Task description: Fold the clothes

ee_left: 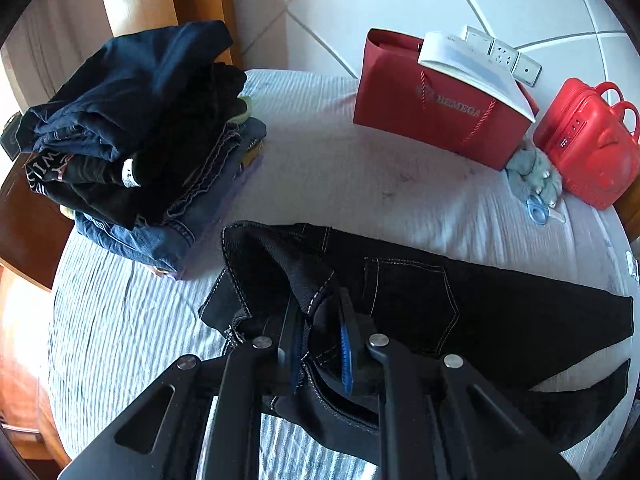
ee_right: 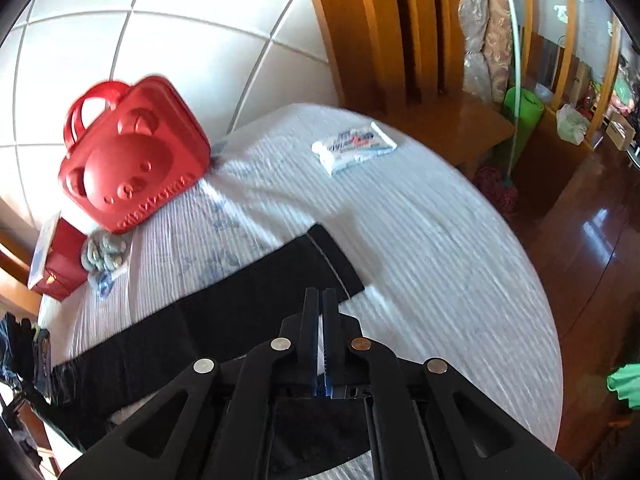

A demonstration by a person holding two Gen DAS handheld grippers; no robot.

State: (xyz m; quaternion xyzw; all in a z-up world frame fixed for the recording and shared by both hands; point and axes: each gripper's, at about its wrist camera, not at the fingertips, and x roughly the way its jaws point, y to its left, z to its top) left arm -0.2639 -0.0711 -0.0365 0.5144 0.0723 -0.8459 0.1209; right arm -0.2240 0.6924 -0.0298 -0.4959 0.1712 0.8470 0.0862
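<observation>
Black jeans lie spread across the striped bed sheet. My left gripper is shut on the waistband end of the jeans, which bunches up between its fingers. In the right wrist view the jeans' leg runs from the left to a hem near the middle. My right gripper hovers over the leg near the hem with its fingers pressed together and nothing visibly between them.
A stack of folded clothes sits at the bed's far left. A red paper bag, a red bear case, grey socks and a tissue pack lie near the headboard. Wooden floor lies to the right.
</observation>
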